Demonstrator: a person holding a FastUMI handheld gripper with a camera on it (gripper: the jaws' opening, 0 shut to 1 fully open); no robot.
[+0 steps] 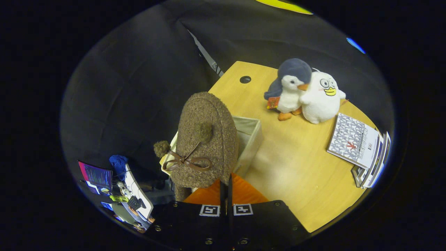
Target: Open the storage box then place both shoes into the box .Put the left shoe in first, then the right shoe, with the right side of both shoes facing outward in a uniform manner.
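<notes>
Brown fuzzy shoe with leather bow (205, 143) pinched at its rim between nearly closed gripper (226, 184) fingers, hanging above open beige fabric storage box (251, 134) on wooden table (299, 167). Lower straight in, right side outward; release only once seated.

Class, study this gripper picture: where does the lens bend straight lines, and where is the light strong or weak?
Gripper view: fisheye curves the wooden table edge near the magazines; a bright patch washes out the tabletop ahead of the fabric box; the booth's wall stays dim; the brown fuzzy shoe, gripped by the gripper, looks sharp.
</notes>
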